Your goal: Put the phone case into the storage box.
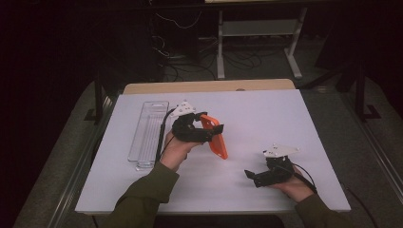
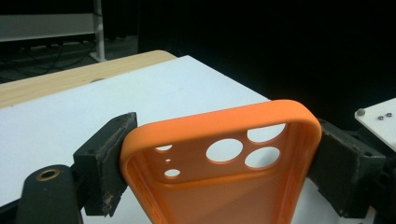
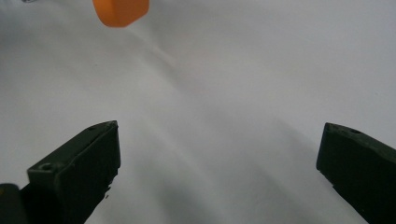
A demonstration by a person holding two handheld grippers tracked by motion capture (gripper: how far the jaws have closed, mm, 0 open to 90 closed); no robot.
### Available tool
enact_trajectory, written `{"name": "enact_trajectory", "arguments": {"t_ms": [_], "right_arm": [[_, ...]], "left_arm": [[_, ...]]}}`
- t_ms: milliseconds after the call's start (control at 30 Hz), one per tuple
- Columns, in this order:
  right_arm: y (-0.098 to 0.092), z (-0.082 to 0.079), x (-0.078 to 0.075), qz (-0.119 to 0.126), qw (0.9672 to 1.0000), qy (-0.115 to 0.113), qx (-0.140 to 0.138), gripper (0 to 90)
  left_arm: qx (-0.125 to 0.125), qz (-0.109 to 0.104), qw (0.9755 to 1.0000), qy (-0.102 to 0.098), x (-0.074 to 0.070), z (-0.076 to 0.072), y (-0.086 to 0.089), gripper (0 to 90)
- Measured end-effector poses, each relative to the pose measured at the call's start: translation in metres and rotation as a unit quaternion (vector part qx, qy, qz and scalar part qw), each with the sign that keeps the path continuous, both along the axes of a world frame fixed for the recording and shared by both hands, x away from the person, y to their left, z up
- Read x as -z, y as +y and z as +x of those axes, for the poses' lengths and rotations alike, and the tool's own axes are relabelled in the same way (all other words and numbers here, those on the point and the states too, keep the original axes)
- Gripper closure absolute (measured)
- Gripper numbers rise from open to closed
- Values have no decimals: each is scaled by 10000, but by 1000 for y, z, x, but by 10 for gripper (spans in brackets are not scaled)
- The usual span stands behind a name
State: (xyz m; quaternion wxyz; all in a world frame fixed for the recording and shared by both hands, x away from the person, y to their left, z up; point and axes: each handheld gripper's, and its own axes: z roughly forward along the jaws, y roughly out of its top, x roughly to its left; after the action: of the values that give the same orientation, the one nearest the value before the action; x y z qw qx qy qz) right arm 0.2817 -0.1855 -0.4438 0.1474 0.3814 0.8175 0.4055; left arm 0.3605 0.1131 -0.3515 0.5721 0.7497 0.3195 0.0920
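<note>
The orange phone case [image 2: 224, 163] sits clamped across its width between the two jaws of my left gripper [image 1: 209, 133], each pad pressed against one long side, near the end with the camera cut-outs. In the high view I hold the orange phone case up off the white table [image 1: 266, 123], tilted, with its lower end hanging toward the middle of the board. My left hand [image 1: 175, 149] grips the tool from below. A clear plastic tray [image 1: 148, 135] lies flat on the table just to the left of that hand. My right gripper [image 1: 251, 175] rests low near the front right of the table, well apart from the case, its jaws spread wide with nothing between them but bare white surface.
</note>
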Motion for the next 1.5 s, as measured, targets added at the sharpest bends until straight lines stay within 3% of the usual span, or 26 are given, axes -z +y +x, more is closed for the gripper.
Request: {"name": "enact_trajectory", "arguments": {"t_ms": [267, 367, 800, 1500], "right_arm": [[-2, 2, -2, 30, 10000, -42, 31, 0], [-3, 2, -2, 35, 10000, -56, 37, 0], [-3, 2, -3, 64, 9999, -81, 31, 0], [-3, 1, -4, 78, 9999, -88, 31, 0]], "left_arm": [[-42, -22, 10000, -81, -9, 5, 8, 154], [-28, 87, 9998, -172, -16, 7, 12, 154], [-112, 202, 9990, -370, -37, 13, 20, 154], [-339, 250, 9979, -489, -56, 26, 36, 154]]}}
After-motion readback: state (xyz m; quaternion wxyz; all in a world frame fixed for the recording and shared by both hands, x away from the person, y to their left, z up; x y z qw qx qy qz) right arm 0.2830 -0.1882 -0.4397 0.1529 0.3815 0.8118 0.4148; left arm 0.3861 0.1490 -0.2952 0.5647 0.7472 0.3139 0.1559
